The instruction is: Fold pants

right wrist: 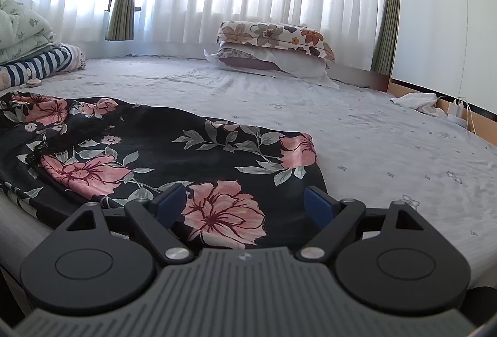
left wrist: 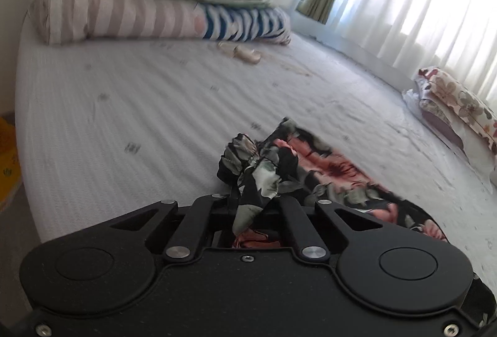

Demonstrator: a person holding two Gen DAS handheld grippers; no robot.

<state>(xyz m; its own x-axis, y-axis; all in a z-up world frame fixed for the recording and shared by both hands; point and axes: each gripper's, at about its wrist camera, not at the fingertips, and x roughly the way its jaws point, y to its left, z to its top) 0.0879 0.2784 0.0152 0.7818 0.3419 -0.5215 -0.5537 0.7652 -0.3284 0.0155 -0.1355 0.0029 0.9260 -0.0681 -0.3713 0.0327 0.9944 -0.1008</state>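
Pants (right wrist: 149, 156) are spread on the bed (right wrist: 372, 135), long axis running leftward; one bunched end is clamped by the left gripper (left wrist: 248, 200), while the right gripper (right wrist: 245, 200) is held with fingers apart above the other end.

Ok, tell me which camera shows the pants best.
The right wrist view: the pants lie spread flat on the bed, floral print sharp. The left wrist view shows only a bunched, blurred end pinched in the left gripper.
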